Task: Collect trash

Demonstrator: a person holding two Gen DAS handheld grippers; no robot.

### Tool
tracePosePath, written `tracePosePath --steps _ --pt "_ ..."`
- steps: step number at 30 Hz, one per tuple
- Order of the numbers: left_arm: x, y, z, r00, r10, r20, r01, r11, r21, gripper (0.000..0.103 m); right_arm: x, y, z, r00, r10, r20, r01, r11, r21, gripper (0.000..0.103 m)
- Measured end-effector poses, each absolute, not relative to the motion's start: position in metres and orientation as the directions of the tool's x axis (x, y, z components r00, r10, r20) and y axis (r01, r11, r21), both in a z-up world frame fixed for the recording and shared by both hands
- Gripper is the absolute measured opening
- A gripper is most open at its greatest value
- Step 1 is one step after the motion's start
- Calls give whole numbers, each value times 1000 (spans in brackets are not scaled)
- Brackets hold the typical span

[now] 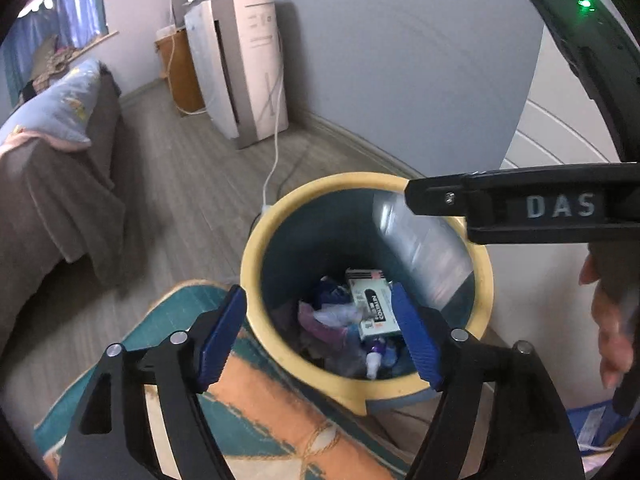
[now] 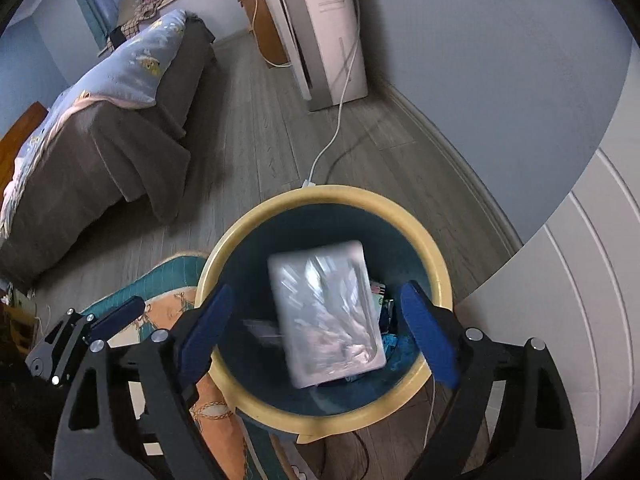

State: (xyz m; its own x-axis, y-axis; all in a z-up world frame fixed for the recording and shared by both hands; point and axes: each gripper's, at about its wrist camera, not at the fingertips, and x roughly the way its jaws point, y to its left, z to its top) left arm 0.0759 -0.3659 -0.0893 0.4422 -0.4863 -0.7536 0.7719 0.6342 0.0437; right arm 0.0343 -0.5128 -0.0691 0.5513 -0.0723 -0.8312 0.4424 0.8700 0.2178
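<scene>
A round trash bin with a yellow rim (image 1: 256, 240) and dark teal inside stands on the wood floor; it also shows in the right wrist view (image 2: 224, 248). It holds a white box (image 1: 374, 304), crumpled wrappers and a small bottle. A clear plastic tray (image 2: 326, 312), motion-blurred, is in the air inside the bin mouth, free of both grippers; it also shows in the left wrist view (image 1: 424, 248). My right gripper (image 2: 316, 328) is open above the bin. My left gripper (image 1: 320, 328) is open and empty over the bin's near rim.
A teal and orange rug (image 1: 248, 408) lies under the near side of the bin. A bed with a brown cover (image 2: 112, 152) is to the left. A white appliance (image 2: 328, 28) with a white cable stands by the far wall. A white panelled door (image 2: 580, 280) is on the right.
</scene>
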Motion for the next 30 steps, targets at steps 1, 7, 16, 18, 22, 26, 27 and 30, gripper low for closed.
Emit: tracePosePath --steps 1,7,16,18,22,26,27,30 --pt "76 -366 -90 445 -485 -753 771 636 46 82 33 -515 -69 549 -76 -832 445 869 214 85" --pt "80 -343 -87 431 -487 -760 721 692 -34 94 17 -524 -73 505 -129 -853 475 867 150 88" --pt "66 -298 -51 454 -421 -785 652 758 -30 98 -31 -498 -61 475 -179 -862 451 890 64 97" --pt "56 -291 -46 454 -393 -800 650 760 -4 98 -42 -492 -58 477 -179 -860 447 893 62 97" --pt "47 -275 -47 455 -368 -811 632 775 3 98 -53 -480 -57 479 -196 -856 451 891 48 97" --pt "45 -277 -50 462 -368 -807 638 770 14 98 -45 -467 -61 491 -214 -845 416 910 11 97" --pt "44 -279 -50 475 -364 -801 643 765 34 98 -42 -466 -63 491 -214 -845 411 912 8 97" --pt "44 -278 -45 501 -372 -781 653 755 59 98 -40 -471 -69 487 -198 -851 424 905 32 97"
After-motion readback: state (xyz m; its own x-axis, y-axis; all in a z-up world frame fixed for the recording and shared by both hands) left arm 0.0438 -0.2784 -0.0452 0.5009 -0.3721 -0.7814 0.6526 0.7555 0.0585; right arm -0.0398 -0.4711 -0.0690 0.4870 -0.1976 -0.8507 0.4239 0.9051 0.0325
